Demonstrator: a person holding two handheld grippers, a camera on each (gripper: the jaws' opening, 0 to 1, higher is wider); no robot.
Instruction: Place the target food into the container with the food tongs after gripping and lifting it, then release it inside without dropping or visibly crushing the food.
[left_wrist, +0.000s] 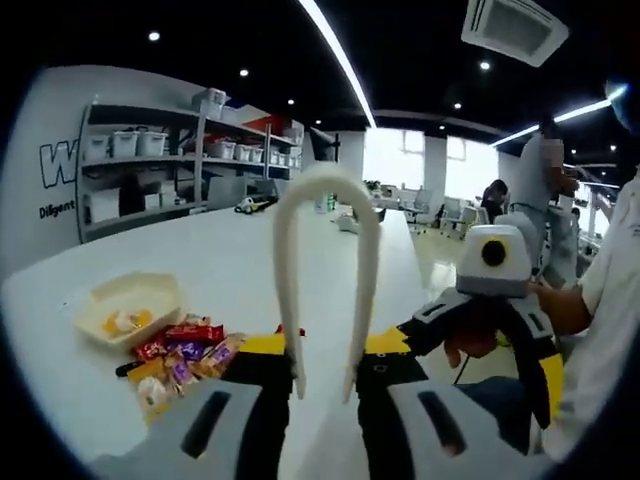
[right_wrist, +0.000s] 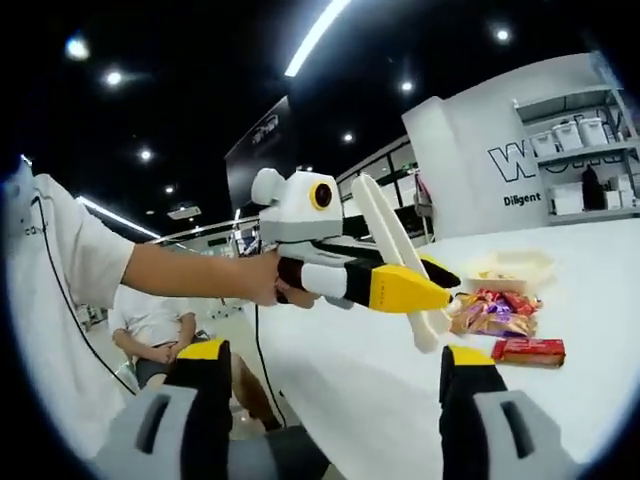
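Note:
White food tongs (left_wrist: 325, 215) stand between my left gripper's jaws, bend upward and tips (left_wrist: 300, 385) down near the jaws. My left gripper (left_wrist: 325, 345) is shut on them, above the white table. A cream container (left_wrist: 130, 305) with a little yellow food in it lies at the lower left. A pile of wrapped snacks (left_wrist: 185, 355) sits beside it. In the right gripper view, the left gripper (right_wrist: 430, 285), held by a hand, carries the tongs (right_wrist: 390, 245) above the snacks (right_wrist: 490, 312), the container (right_wrist: 505, 268) and a red packet (right_wrist: 528, 350). My right gripper (right_wrist: 335, 355) is open and holds nothing.
The long white table (left_wrist: 200, 250) runs far back. Shelves with white bins (left_wrist: 150, 150) stand behind it on the left. The right gripper (left_wrist: 495, 300) hovers off the table's right edge in a person's hand. People sit and stand in the background (left_wrist: 545, 180).

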